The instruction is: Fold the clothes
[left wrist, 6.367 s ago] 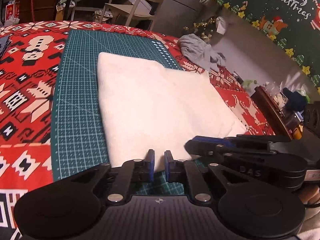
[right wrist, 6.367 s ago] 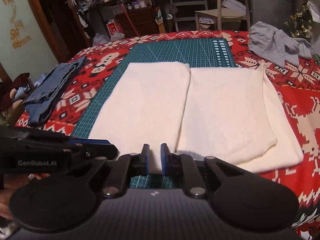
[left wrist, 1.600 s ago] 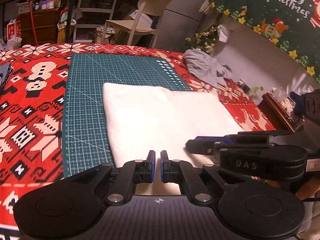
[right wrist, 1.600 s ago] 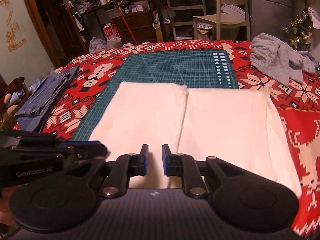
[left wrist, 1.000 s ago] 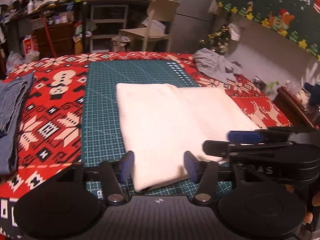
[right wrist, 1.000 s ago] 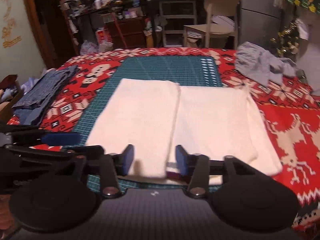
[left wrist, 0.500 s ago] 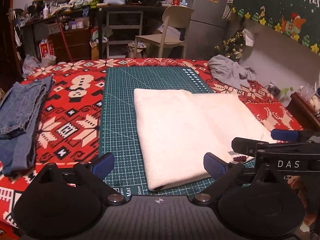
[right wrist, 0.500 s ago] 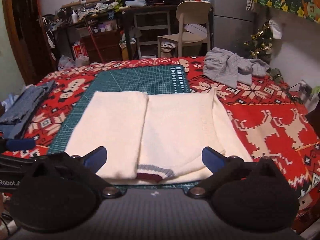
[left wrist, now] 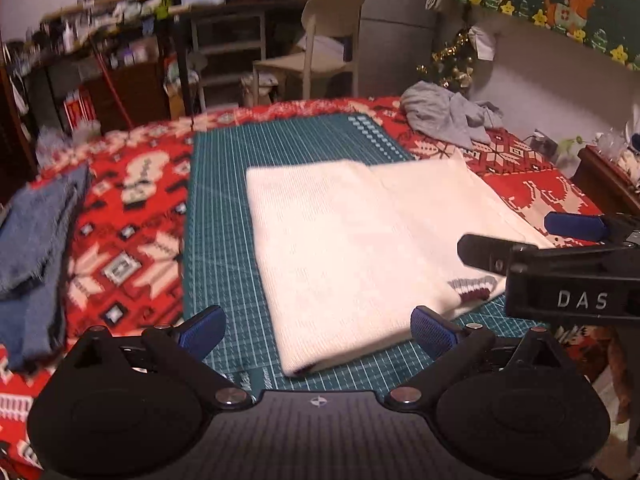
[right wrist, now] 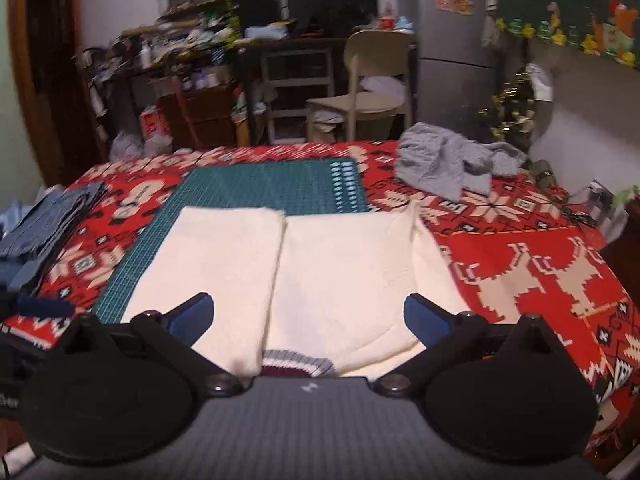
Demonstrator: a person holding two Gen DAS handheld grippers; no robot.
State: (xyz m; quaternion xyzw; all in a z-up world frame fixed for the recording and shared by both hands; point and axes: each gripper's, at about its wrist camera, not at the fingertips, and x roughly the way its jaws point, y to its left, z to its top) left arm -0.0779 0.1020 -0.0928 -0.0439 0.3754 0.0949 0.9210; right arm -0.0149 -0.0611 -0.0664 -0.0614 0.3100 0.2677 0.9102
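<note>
Left gripper [left wrist: 316,330]: we hold it spread wide, empty, above the cream sweater's [left wrist: 360,248] near edge.
Right gripper [right wrist: 306,318]: likewise spread, gripping nothing.
Cream sweater: folded flat, mostly on the green cutting mat [left wrist: 224,216].
Jeans [left wrist: 32,240]: left of the sweater.
Grey garment [right wrist: 448,164]: crumpled, beyond the sweater's far right corner.

The room is dim and crowded. At twelve o'clock a pale chair [right wrist: 372,92] stands before a dark desk [right wrist: 296,46] heaped with odds and ends. At eleven o'clock, cluttered shelves [right wrist: 188,12] line a white wall. A grey fridge [right wrist: 456,40] rises at one o'clock, with a small tinsel-hung tree [right wrist: 510,110] and a green Christmas banner [left wrist: 540,4] at two o'clock. A wooden door frame [right wrist: 28,68] runs up at ten o'clock.
</note>
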